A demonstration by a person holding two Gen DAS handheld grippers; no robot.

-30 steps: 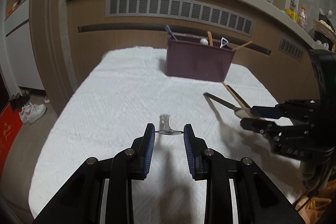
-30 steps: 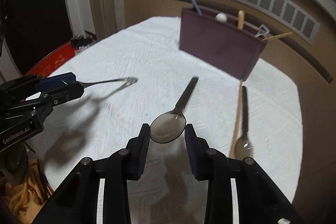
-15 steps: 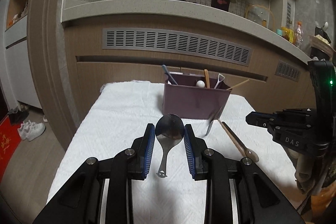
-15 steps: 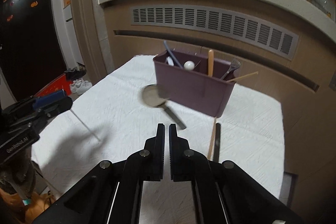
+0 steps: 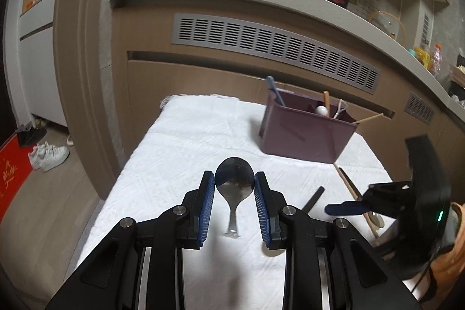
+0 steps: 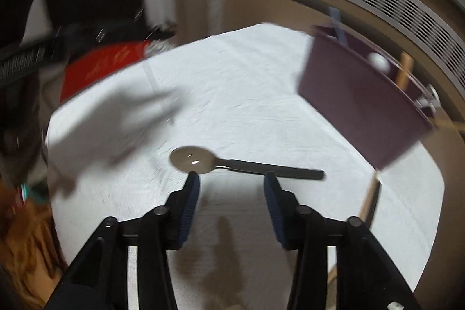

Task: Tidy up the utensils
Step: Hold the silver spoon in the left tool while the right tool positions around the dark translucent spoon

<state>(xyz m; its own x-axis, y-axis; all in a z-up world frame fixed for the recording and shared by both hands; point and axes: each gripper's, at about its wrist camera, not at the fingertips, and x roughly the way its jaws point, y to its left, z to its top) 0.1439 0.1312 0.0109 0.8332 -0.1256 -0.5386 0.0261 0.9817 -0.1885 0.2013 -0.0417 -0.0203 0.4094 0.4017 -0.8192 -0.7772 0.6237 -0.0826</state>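
My left gripper (image 5: 234, 182) is shut on the bowl of a steel spoon (image 5: 234, 179); its handle hangs down above the white cloth (image 5: 189, 153). A purple utensil box (image 5: 305, 132) with several utensils stands at the far end, also in the right wrist view (image 6: 360, 100). My right gripper (image 6: 231, 182) is open and empty, just in front of a black-handled spoon (image 6: 226, 163) lying flat on the cloth (image 6: 247, 95). The right gripper also shows at the right of the left wrist view (image 5: 343, 208).
A wooden chopstick (image 5: 354, 193) and a dark spoon lie on the cloth right of the box, also seen in the right wrist view (image 6: 367, 199). A wooden counter wall with a vent (image 5: 276, 51) backs the table. Shoes (image 5: 48, 156) lie on the floor at left.
My right gripper opened and let go of the black-handled spoon, which now lies on the cloth. My left gripper lifted and turned its steel spoon so the bowl faces up.
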